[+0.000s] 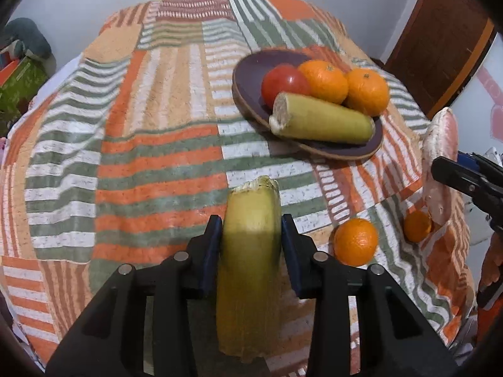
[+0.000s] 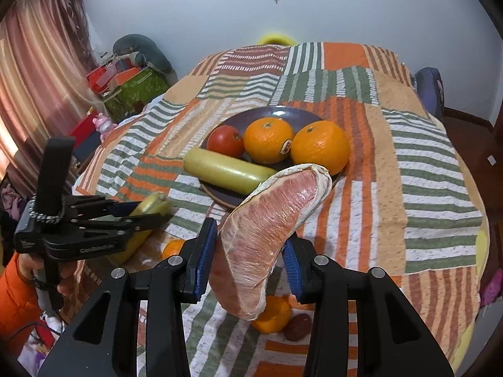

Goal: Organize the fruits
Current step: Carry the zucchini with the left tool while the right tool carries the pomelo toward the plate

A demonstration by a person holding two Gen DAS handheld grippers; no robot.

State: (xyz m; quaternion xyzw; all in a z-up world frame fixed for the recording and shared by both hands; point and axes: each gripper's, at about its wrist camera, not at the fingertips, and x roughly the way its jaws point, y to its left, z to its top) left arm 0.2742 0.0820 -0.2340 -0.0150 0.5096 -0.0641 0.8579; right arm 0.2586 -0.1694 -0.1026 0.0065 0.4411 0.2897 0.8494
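Pomelo wedge, pink and membraned, in right jaws; yellow-green cane piece in left jaws.

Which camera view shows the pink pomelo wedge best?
The right wrist view. There the pomelo wedge fills the centre, held in the right gripper, with its pink flesh and pale skin edge plain. In the left wrist view the wedge appears only at the right edge, seen side on and distorted.

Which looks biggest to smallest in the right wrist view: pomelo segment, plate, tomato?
1. Pomelo segment, though it is nearest the camera, held in the right tongs.
2. Plate.
3. Tomato.
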